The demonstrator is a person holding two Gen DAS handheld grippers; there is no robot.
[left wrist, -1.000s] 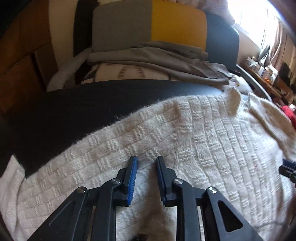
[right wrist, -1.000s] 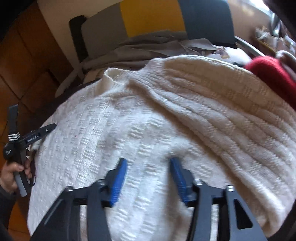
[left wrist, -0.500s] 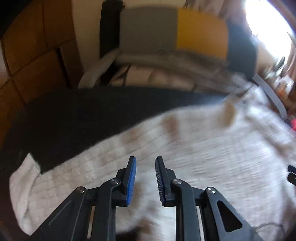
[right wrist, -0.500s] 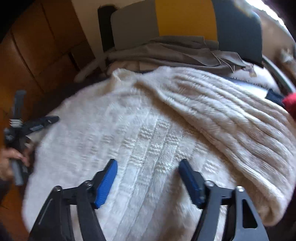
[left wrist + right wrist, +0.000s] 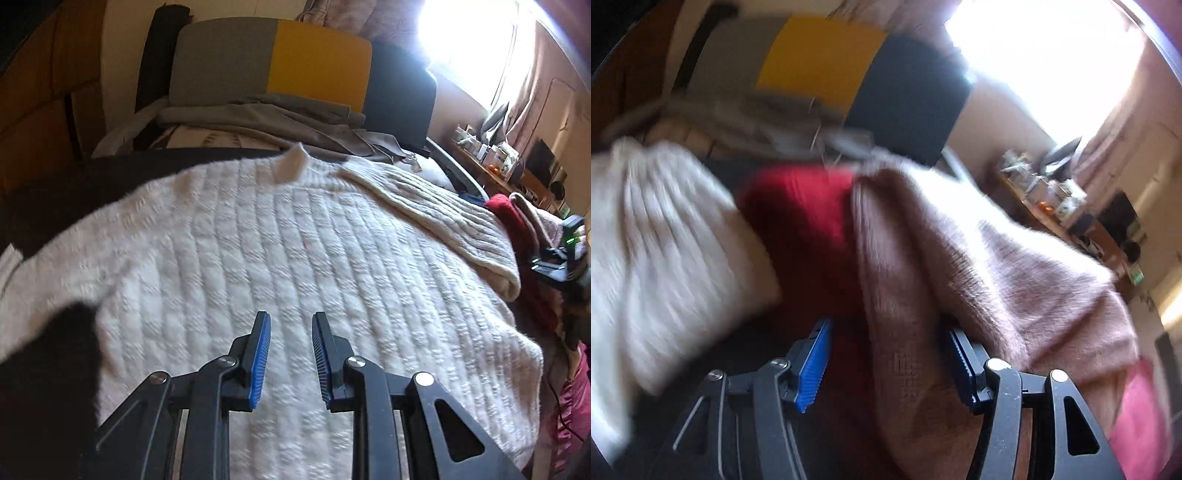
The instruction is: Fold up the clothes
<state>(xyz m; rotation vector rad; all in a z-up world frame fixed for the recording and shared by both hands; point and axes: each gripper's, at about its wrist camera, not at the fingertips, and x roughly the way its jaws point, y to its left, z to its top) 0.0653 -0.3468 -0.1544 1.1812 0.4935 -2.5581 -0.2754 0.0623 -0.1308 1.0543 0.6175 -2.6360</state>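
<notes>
A cream knit sweater [image 5: 280, 258] lies spread over a dark surface, one ribbed sleeve [image 5: 443, 221] folded across its right side. My left gripper [image 5: 291, 317] hovers over the sweater's near part, open with a narrow gap and nothing between its fingers. My right gripper [image 5: 886, 328] is open wide over a red garment [image 5: 805, 221] and a mauve knit garment [image 5: 979, 277], whose edge falls between the jaws without being clamped. The right wrist view is blurred, with the cream sweater [image 5: 665, 240] at its left. The right gripper [image 5: 554, 266] also shows at the left wrist view's right edge.
Behind the sweater a grey, yellow and dark panelled backrest [image 5: 295, 70] stands with a heap of grey clothes [image 5: 280, 118] before it. A cluttered desk [image 5: 509, 166] and a bright curtained window [image 5: 480, 44] are at the right. A magenta cloth [image 5: 1137, 413] lies at the lower right.
My left gripper has drawn back and swung right, so the whole sweater now shows. My right gripper has swung right off the cream sweater to the red and mauve garments.
</notes>
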